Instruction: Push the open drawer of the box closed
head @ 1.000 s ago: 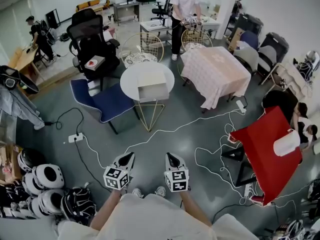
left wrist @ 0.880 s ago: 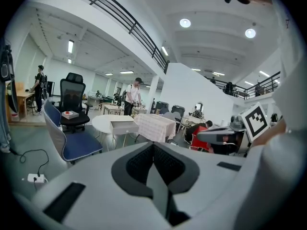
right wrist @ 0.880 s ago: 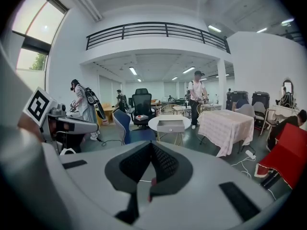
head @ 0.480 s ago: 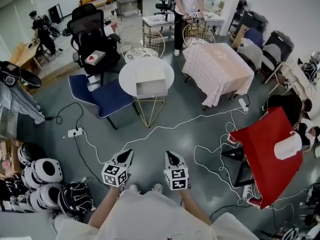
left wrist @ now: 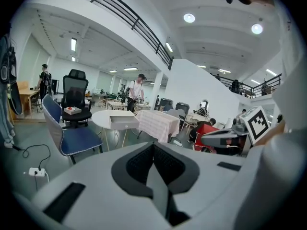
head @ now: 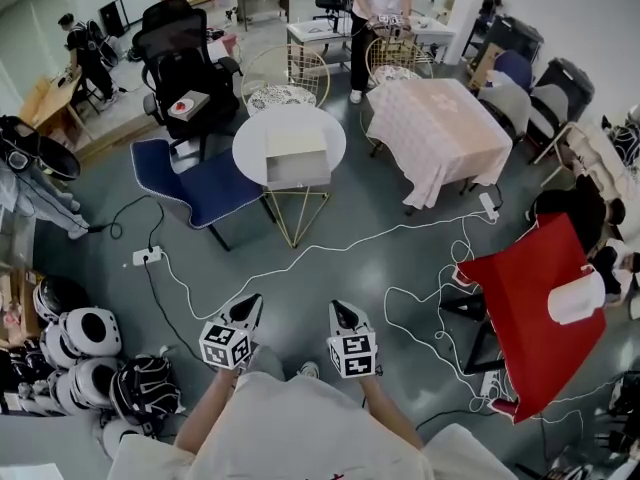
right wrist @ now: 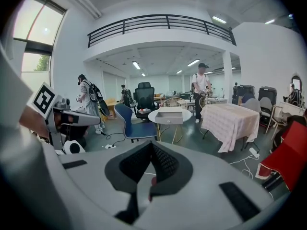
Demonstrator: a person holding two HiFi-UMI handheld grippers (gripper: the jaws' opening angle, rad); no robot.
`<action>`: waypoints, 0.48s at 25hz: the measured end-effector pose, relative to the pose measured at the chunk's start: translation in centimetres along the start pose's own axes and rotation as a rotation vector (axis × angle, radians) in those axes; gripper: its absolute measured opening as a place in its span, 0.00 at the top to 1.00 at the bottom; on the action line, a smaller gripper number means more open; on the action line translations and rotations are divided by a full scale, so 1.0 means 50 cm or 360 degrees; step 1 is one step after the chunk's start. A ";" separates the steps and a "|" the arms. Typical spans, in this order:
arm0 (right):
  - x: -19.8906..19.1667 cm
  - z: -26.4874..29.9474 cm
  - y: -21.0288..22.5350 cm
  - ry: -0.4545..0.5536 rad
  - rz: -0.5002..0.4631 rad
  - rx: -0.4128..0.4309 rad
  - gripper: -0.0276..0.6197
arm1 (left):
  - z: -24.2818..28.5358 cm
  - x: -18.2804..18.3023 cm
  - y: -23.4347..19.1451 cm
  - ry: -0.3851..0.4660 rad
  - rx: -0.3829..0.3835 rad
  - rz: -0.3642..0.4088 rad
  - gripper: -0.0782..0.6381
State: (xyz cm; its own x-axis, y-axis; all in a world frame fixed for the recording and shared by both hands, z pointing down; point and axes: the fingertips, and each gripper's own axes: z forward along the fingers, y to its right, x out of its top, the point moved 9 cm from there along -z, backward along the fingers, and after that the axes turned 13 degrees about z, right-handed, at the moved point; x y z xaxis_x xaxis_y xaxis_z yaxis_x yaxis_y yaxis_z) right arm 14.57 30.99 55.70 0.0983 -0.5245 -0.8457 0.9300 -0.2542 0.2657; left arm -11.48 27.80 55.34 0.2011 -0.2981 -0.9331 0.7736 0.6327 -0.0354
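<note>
Slowly I am stepping nearer: the box point(head: 295, 140) on the round table point(head: 248, 140) looks slightly larger, its drawer point(head: 298, 175) open, well apart from me. Left gripper point(head: 251, 304) and right gripper point(head: 340, 314) have jaws together, empty.

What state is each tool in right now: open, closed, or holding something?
Left tool: closed, holding nothing.
Right tool: closed, holding nothing.

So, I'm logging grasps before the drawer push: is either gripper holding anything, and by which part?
Nothing is held. The left gripper and right gripper both have jaws together, empty.
</note>
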 end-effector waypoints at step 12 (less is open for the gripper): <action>0.039 0.047 0.029 -0.0002 -0.0026 0.0030 0.93 | 0.052 0.016 -0.012 0.0011 0.0007 0.0010 0.87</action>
State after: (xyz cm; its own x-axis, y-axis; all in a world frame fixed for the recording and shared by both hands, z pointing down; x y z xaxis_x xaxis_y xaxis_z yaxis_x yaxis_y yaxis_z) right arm 15.26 27.67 55.54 0.0827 -0.5210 -0.8496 0.9246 -0.2780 0.2605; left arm -10.21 25.32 55.56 0.2017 -0.2892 -0.9358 0.7751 0.6312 -0.0280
